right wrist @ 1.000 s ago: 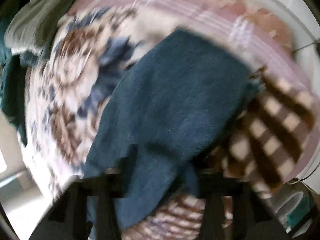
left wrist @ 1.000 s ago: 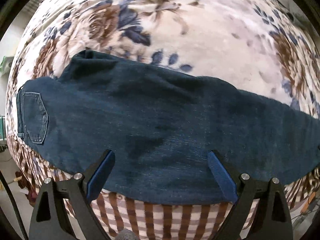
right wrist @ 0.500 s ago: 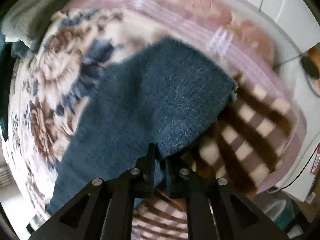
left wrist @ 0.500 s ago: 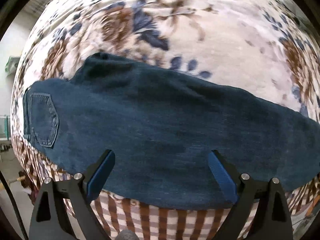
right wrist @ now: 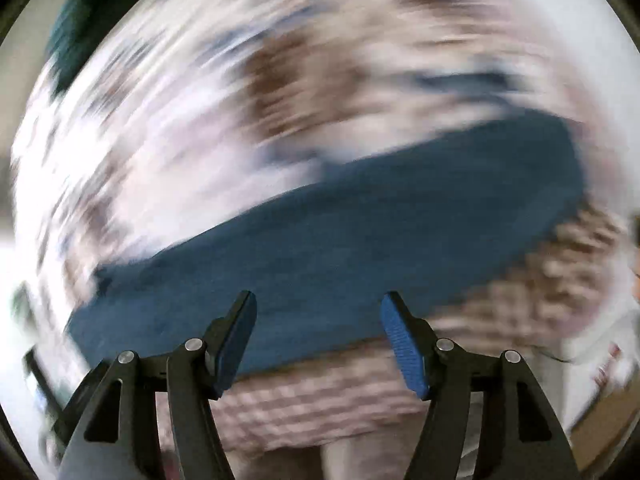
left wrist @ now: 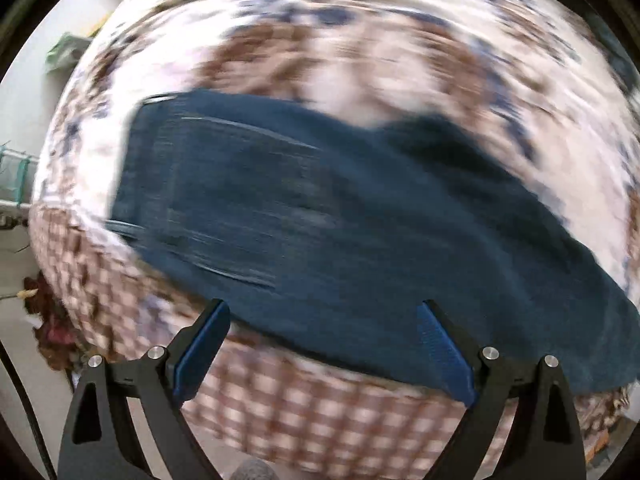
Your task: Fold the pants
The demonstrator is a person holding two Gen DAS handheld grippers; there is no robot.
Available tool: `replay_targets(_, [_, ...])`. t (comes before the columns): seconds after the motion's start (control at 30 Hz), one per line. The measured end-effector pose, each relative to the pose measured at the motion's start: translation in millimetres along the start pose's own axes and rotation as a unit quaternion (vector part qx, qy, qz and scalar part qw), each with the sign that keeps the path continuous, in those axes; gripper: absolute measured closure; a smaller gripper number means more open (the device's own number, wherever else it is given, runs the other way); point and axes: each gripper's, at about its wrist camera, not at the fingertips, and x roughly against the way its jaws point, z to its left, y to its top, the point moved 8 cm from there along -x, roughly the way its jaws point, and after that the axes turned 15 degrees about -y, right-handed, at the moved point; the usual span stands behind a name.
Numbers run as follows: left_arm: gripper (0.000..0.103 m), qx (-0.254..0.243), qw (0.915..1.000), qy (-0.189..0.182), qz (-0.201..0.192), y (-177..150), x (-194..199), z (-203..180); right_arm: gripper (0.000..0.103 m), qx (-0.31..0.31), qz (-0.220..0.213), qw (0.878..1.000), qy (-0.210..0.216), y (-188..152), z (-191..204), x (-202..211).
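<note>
Dark blue jeans (left wrist: 340,232) lie flat and lengthwise on a floral bedspread, their waist end at the left in the left wrist view. My left gripper (left wrist: 320,344) is open and empty, held above the near edge of the jeans. In the right wrist view the jeans (right wrist: 340,248) run from lower left to upper right, with the leg end at the right. My right gripper (right wrist: 318,336) is open and empty, above the near edge of the leg. Both views are blurred by motion.
The floral bedspread (left wrist: 360,60) has a brown checked border (left wrist: 320,408) that hangs over the near bed edge. A dark green cloth (right wrist: 84,28) lies at the far left of the bed. Floor and clutter show beside the bed.
My right gripper has opened and let go of the leg end, then drawn back. Both cameras have swung, the left one toward the waist end. The jeans lie flat.
</note>
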Motion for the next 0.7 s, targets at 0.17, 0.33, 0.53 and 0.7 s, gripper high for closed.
replay_targets(0.17, [0.008,0.037,0.9989,0.025,-0.016,28,7,97,0.036,0.214,0.023,0.975,0.048,7,211,-24])
replay_targets(0.33, [0.008,0.051,0.9975,0.041,-0.027,60,12,156,0.036,0.35,0.056,0.935,0.028,1,349,-55])
replay_targets(0.53, [0.008,0.068,0.9974,0.016,-0.017,74,3,181,0.085,0.364,0.063,0.929,-0.021,-1,382,-91])
replay_targets(0.7, [0.008,0.067,0.9977,-0.002,-0.001,76,-5,190,0.095,0.294,0.003,0.956,-0.017,18,376,-50])
